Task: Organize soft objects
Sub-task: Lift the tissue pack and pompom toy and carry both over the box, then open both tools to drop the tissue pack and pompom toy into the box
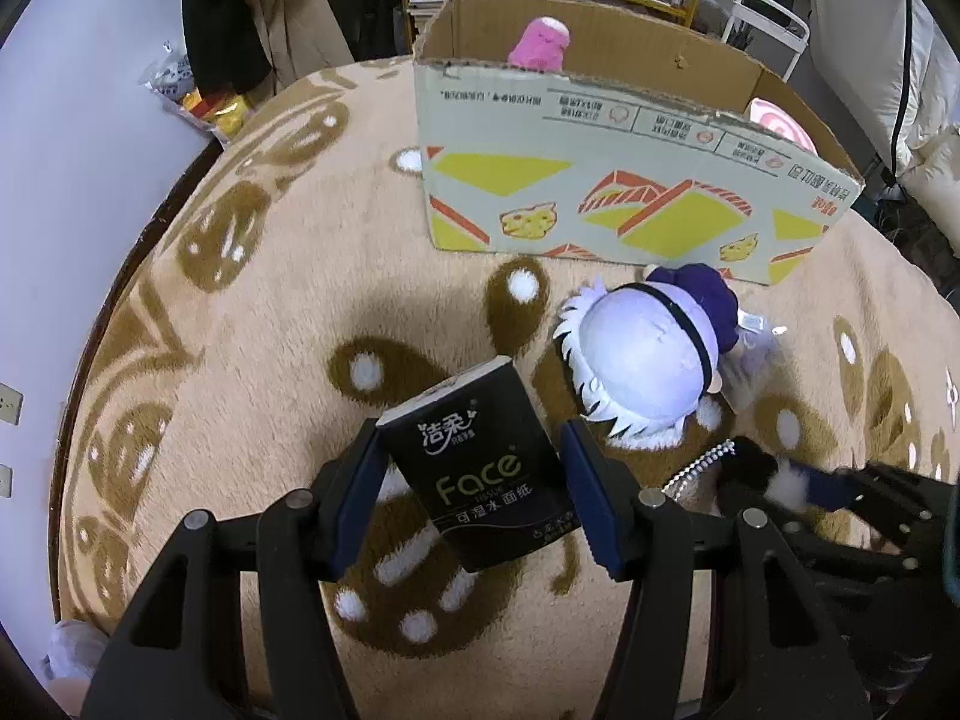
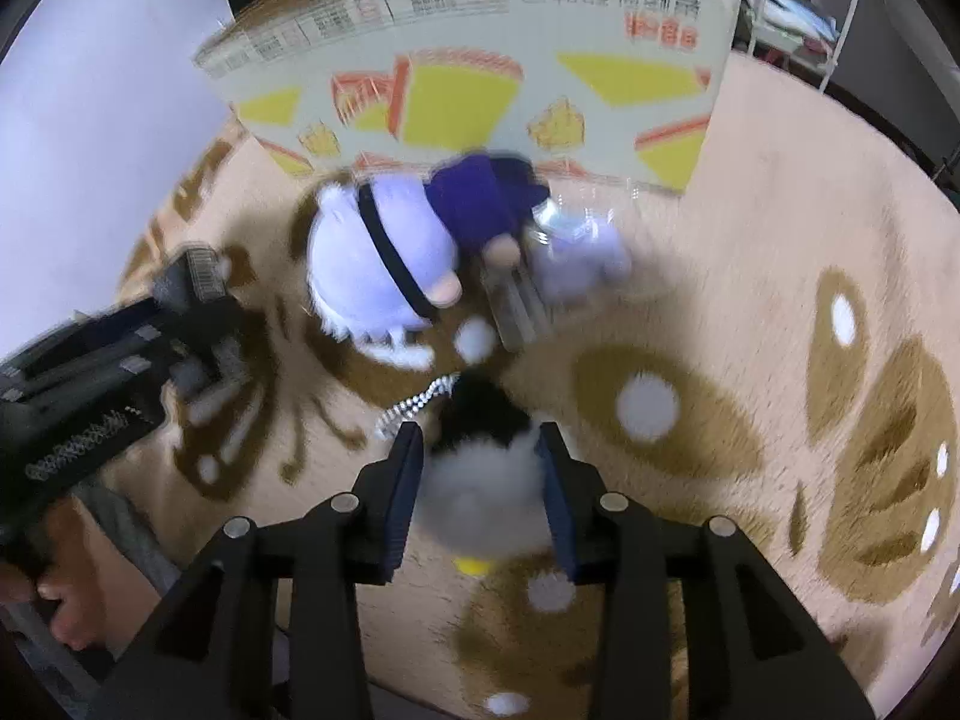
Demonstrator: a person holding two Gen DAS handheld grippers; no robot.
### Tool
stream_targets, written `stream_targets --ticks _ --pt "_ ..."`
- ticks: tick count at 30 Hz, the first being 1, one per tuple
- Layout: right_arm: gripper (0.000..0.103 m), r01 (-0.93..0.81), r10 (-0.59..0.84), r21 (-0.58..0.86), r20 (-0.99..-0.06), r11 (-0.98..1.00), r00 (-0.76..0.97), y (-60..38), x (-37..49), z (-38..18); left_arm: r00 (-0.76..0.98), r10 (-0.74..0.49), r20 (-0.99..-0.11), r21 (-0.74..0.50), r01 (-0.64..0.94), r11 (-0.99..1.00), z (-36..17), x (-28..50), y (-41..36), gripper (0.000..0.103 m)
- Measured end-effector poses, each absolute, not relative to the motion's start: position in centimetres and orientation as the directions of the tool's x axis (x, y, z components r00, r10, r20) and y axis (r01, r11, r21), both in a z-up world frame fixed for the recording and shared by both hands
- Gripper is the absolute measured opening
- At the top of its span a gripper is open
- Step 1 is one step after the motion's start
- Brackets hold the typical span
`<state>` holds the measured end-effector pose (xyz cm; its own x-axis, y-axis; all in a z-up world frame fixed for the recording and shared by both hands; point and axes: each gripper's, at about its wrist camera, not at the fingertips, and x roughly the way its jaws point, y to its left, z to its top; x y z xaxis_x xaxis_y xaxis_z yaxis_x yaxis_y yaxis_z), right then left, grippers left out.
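Left wrist view first: the left claw [image 1: 474, 480] has its blue pads [image 1: 360, 492] set on either side of a black tissue pack [image 1: 480, 468], and the left pad touches the pack's corner, while the right one looks a shade off its edge, so whether it truly pinches I cannot tell. The pack's long axis runs away from the claw and leans to the left, printed face up, its far short end pointing toward the rug's open middle. Beyond it, beige rug [image 1: 288, 276] lies free all the way to the cardboard box [image 1: 600, 180], whose open top faces up with a pink toy [image 1: 540, 45] poking above the far wall. Just right of the pack lies a white-haired plush doll [image 1: 648, 360], head toward the claw, purple body toward the box and nearly touching its front wall.

Right wrist view now, and it is blurred: the right claw [image 2: 480, 480] is closed round a fluffy black-and-white plush [image 2: 480, 468], both pads pressed into its fur, a bead chain [image 2: 414, 405] trailing from its far end. The plush's length runs straight ahead along the fingers. Ahead sits the doll [image 2: 384, 264], lying crosswise, with the box [image 2: 480, 78] right behind it. To the right, wide rug [image 2: 780, 240] stays free out to its curved edge. The left claw [image 2: 198, 282] crowds in from the left.
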<state>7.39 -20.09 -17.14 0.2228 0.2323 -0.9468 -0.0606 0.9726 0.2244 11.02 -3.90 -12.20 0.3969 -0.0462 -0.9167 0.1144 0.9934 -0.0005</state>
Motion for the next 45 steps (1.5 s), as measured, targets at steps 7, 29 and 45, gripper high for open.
stream_targets --ticks 7,29,45 --pt "0.031 -0.074 0.227 0.215 -0.928 0.974 0.297 -20.3 6.9 -15.7 0.467 -0.056 -0.883 0.002 0.122 0.993 -10.8 10.6 -4.1 0.058" --pt "0.031 -0.122 0.239 0.228 -0.606 0.966 0.759 -23.3 9.8 -2.4 0.824 -0.109 -0.556 0.084 0.186 0.979 -0.7 12.0 -5.4 0.058" --pt "0.032 -0.179 0.266 0.204 -0.586 0.963 0.765 -23.9 15.8 -2.7 0.846 -0.098 -0.524 0.115 0.185 0.976 -2.1 17.8 -6.4 0.058"
